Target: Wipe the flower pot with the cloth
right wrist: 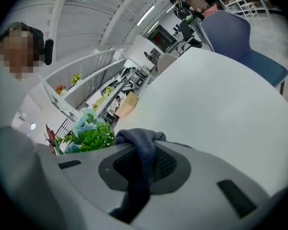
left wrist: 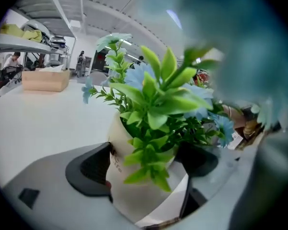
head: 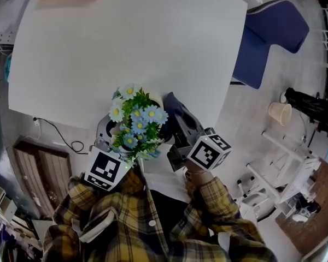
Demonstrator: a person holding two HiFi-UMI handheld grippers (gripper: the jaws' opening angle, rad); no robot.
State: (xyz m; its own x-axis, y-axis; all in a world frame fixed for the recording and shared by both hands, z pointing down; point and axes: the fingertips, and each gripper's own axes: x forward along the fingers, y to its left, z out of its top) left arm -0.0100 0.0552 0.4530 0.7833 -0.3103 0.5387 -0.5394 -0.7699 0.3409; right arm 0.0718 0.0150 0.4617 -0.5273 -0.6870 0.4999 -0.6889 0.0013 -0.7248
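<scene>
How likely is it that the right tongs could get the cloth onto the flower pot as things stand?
Probably yes: the right tongs grip the cloth just beside the flower pot, which the left tongs hold, and nothing appears to lie between them; only the flowers overhang its rim.

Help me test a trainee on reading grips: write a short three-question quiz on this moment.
1. True or false: the left tongs grip the pot.
2. What do the right tongs hold? A: a sponge. B: the cloth. C: a brush.
3. Fill in: the chair beside the table is ____ in colour.

Key: 1 true; 2 B; 3 blue.
</scene>
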